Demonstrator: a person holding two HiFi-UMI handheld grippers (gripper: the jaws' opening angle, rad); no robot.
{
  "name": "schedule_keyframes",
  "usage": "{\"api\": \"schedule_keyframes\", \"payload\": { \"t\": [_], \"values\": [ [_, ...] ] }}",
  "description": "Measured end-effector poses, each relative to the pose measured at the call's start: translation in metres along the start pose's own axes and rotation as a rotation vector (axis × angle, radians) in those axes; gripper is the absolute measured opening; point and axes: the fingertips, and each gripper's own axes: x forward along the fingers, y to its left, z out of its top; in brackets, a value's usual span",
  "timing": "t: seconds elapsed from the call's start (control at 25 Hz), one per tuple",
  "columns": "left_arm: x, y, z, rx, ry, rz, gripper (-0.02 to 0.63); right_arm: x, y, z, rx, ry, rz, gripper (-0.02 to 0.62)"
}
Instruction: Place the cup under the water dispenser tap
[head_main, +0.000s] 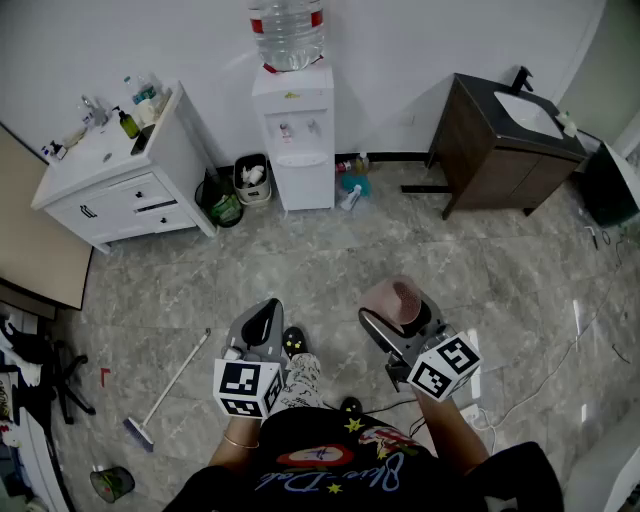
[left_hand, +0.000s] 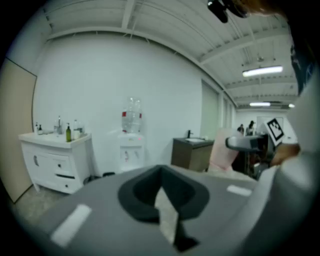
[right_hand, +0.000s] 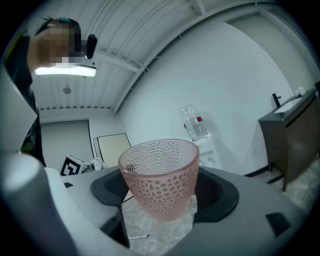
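Left gripper (head_main: 266, 310) jaws together, empty; right gripper (head_main: 397, 312) — clamped on cup (head_main: 390, 297).

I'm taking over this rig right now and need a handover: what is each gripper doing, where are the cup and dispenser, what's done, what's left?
Left gripper: shut, empty, held low in front of the person.
Right gripper: shut on the pink textured cup, mouth up.
Water dispenser: against the far wall, across the open floor, between the white cabinet and the dark vanity.
Done: cup is in hand.
Left: walk over, set the cup under the tap, release.
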Motion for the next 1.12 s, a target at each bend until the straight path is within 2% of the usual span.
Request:
{"api": "schedule_keyframes", "payload": {
  "t": [0.16,0.28,0.4,0.6,0.8,0.96,1.12],
  "values": [
    [0.063,0.054,0.011,0.008,-0.008,-0.016,-0.003,0.075,-0.032,0.006,-0.017,-0.028,-0.002,0.36],
    [0.115,0.104,0.026,0.032,-0.021,-0.031,-0.003,0.154,-0.073,0.008,-0.015,0.004,-0.066,0.36],
    [0.165,0.143,0.034,0.056,0.004,-0.085,-0.003,0.233,-0.109,0.01,-0.029,0.04,-0.144,0.36],
    [0.261,0.201,0.042,-0.013,0.029,-0.103,-0.003,0.337,-0.174,0.008,0.013,0.044,-0.198,0.36],
    [0.363,0.23,0.022,-0.012,0.106,-0.137,-0.003,0.42,-0.262,-0.025,-0.021,0.082,-0.249,0.36],
    [0.438,0.245,0.019,-0.065,0.115,-0.156,-0.003,0.488,-0.322,-0.041,-0.107,0.078,-0.161,0.36],
    [0.5,0.261,0.006,-0.016,0.053,-0.206,-0.003,0.547,-0.382,-0.088,-0.148,0.153,-0.151,0.36]
  ]
}}
